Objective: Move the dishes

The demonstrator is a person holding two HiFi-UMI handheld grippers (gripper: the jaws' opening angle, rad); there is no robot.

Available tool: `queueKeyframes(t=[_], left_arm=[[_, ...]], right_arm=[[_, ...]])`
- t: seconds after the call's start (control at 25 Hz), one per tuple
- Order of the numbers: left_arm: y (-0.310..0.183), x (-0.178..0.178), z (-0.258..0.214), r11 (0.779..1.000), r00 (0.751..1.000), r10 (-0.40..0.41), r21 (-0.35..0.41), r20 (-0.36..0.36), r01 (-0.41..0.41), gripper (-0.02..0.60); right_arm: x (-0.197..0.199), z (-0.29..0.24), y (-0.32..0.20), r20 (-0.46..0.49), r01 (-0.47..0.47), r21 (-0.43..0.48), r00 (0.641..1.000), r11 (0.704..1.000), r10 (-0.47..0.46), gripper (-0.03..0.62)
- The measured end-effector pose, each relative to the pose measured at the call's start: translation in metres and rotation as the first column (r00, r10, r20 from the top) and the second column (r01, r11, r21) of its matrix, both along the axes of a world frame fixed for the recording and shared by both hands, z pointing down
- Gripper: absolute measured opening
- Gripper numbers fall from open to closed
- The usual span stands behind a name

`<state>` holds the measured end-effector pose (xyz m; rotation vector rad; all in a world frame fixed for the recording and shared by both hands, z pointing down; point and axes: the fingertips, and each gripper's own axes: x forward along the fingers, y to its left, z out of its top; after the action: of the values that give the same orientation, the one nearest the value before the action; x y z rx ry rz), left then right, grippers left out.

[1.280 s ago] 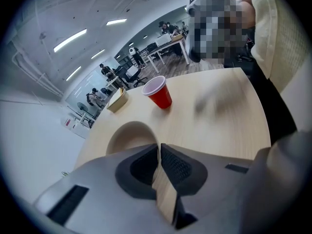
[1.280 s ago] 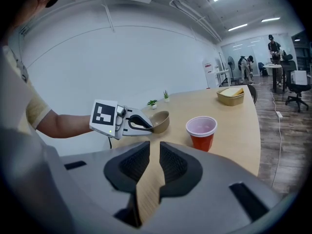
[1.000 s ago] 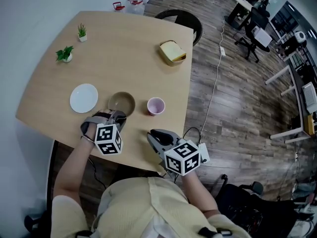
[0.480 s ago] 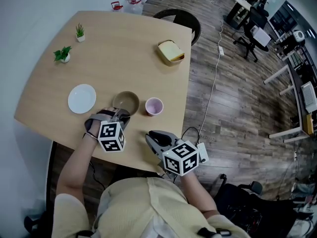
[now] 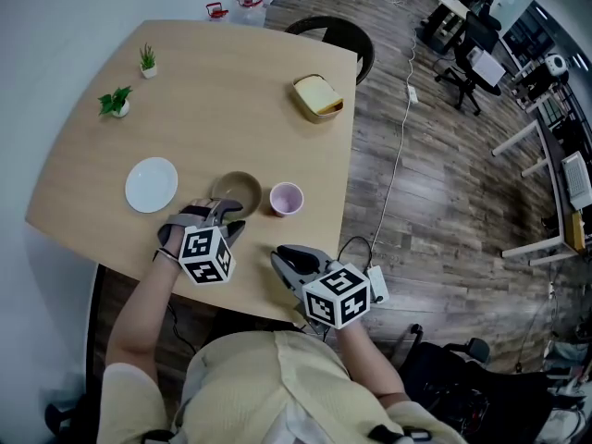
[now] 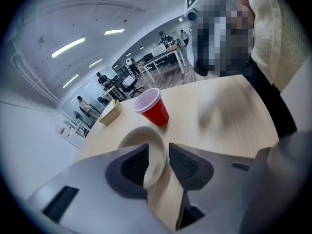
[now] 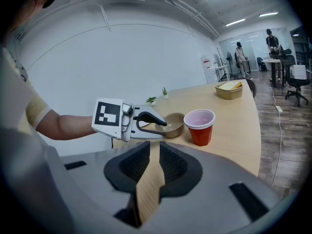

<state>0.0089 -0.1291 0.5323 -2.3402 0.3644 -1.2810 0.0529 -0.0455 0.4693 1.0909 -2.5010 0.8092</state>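
Straddling the brown bowl's [image 5: 237, 191] near rim at center frame, your left gripper's [image 5: 227, 220] jaws have just been opening, pads loose. Your right gripper [image 5: 282, 257] hangs slightly parted, empty, by the table's [image 5: 254, 280] lower edge. Bare tabletop lies above the bowl.

Leafy plant [image 5: 117, 102], spiky plant [image 5: 148, 59], chair [image 5: 363, 52]
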Motion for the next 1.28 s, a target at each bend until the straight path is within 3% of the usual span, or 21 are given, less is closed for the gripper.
queueKeyframes(t=[0.16,0.32,0.44,0.52,0.6,0.72,0.88,1.08,1.16,1.28], left_arm=[[0.0,-0.003,-0.013,0.998,0.993,-0.062,-0.013,-0.104,0.061,0.14],[-0.003,-0.016,-0.028,0.986,0.966,-0.166,-0.023,-0.2,0.164,0.14],[-0.006,-0.033,-0.04,0.964,0.924,-0.264,-0.043,-0.276,0.263,0.14],[-0.01,-0.051,-0.046,0.934,0.876,-0.353,-0.074,-0.328,0.349,0.14],[-0.017,-0.073,-0.049,0.889,0.81,-0.453,-0.118,-0.373,0.443,0.14],[-0.028,-0.111,-0.051,0.796,0.683,-0.597,-0.2,-0.42,0.572,0.14],[-0.039,-0.16,-0.051,0.654,0.499,-0.739,-0.302,-0.453,0.694,0.14],[-0.05,-0.217,-0.043,0.466,0.272,-0.856,-0.428,-0.44,0.775,0.14],[-0.053,-0.235,-0.038,0.41,0.212,-0.88,-0.453,-0.426,0.792,0.14],[-0.059,-0.258,-0.031,0.347,0.156,-0.903,-0.466,-0.401,0.814,0.14]], right_arm=[[-0.005,0.002,0.0,0.002,0.01,-0.003,1.0,1.0,-0.01,0.074],[-0.011,0.005,-0.001,0.001,0.027,-0.009,1.0,1.0,-0.027,0.072],[-0.018,0.006,-0.001,0.001,0.046,-0.011,0.999,0.999,-0.046,0.074],[-0.024,0.007,-0.001,0.0,0.06,-0.013,0.998,0.998,-0.06,0.074],[-0.029,0.009,-0.002,-0.004,0.074,-0.016,0.997,0.997,-0.074,0.073],[-0.038,0.012,-0.001,-0.01,0.097,-0.021,0.995,0.995,-0.097,0.072],[-0.052,0.016,0.002,-0.016,0.132,-0.032,0.991,0.991,-0.132,0.072],[-0.07,0.022,0.006,-0.023,0.171,-0.051,0.985,0.984,-0.172,0.072],[-0.077,0.025,0.007,-0.024,0.183,-0.057,0.983,0.981,-0.184,0.071],[-0.086,0.028,0.005,-0.027,0.194,-0.068,0.98,0.979,-0.196,0.071]])
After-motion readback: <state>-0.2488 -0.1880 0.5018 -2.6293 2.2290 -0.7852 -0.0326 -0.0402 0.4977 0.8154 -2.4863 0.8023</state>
